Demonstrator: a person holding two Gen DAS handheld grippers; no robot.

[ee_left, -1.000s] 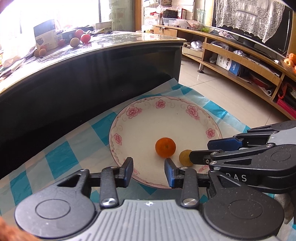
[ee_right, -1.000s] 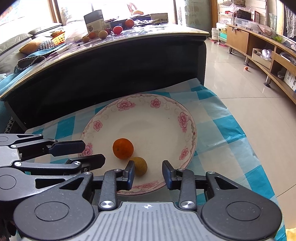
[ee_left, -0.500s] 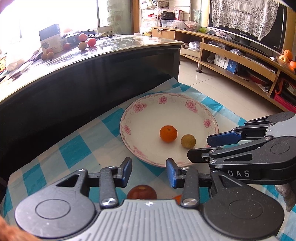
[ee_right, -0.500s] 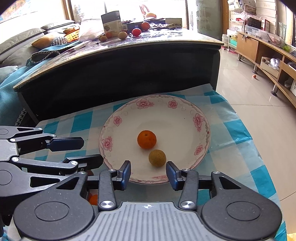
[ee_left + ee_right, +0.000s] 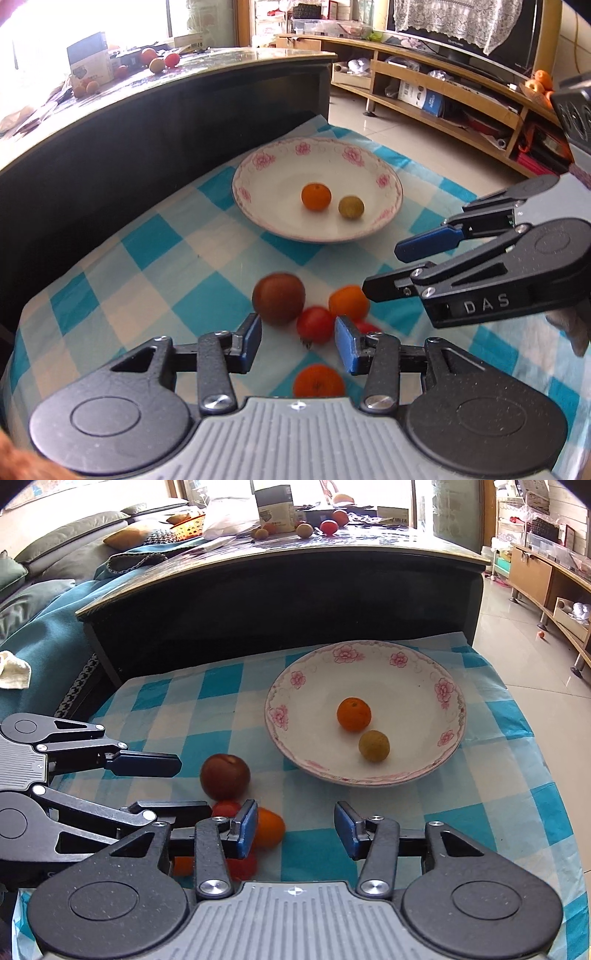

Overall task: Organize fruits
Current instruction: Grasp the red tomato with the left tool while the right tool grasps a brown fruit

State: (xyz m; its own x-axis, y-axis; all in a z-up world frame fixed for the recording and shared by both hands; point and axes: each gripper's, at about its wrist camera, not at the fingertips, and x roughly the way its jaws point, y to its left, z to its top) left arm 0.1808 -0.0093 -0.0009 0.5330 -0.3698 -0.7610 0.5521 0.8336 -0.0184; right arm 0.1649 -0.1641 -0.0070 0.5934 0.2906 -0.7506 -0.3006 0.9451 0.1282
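Observation:
A white plate with pink flowers (image 5: 280, 184) (image 5: 406, 686) holds an orange (image 5: 316, 196) (image 5: 353, 714) and a small yellow-green fruit (image 5: 351, 207) (image 5: 373, 745). Nearer, loose on the checkered cloth, lie a dark red apple (image 5: 279, 298) (image 5: 224, 777), a red tomato (image 5: 315, 325), and two oranges (image 5: 348, 302) (image 5: 318, 380). My left gripper (image 5: 298, 343) (image 5: 177, 786) hovers over this cluster, jaws opening, pads touching nothing; the tomato shows just ahead of its gap. My right gripper (image 5: 295, 829) (image 5: 399, 267), jaws opening and empty, hangs to the cluster's right, with an orange (image 5: 267, 827) beside its left finger.
The blue-and-white checkered cloth (image 5: 147, 258) covers a low table whose right edge drops to tiled floor (image 5: 517, 646). A dark, taller table (image 5: 258, 590) rises behind the plate, with more fruit and a box on top. Wooden shelving (image 5: 461, 92) runs along the far right.
Both grippers have drawn back from the plate toward me, bringing the loose fruit cluster into view. Both pairs of jaws stand wider than before.

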